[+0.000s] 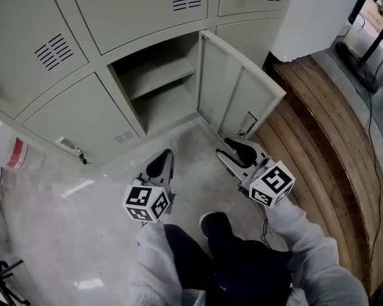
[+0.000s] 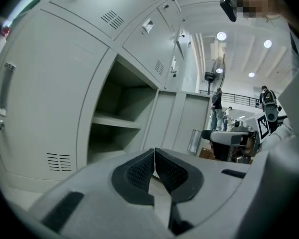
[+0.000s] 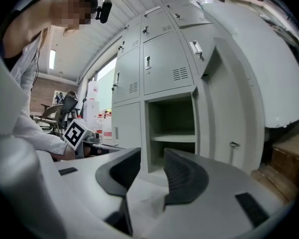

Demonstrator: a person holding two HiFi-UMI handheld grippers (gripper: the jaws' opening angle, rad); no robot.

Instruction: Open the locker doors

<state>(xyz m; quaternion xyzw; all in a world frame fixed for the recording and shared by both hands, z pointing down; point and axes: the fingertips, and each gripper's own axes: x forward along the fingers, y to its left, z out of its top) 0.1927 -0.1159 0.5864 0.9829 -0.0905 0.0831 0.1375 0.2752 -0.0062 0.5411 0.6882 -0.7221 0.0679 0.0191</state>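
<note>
Locker doors: one open door (image 1: 239, 88), bottom row, middle, swung wide to the right off its compartment (image 1: 159, 104). One shelf (image 1: 156, 75) sits inside, with nothing seen on it. The head view shows five closed doors: three in the row above, one lower-left door (image 1: 76, 116) with its handle (image 1: 70, 146), and one at lower right partly behind the open leaf. Judged step: one door done, and you are between doors. Your left claw (image 2: 154, 153) is pressed together on nothing. Your right claw (image 3: 152, 153) stands apart, also empty. Both hover over the floor (image 1: 102, 190) before the open bay, touching no door. The next move likely calls for bringing a claw to the lower-left handle, catching it, and pulling outward along the hinge arc.
</note>
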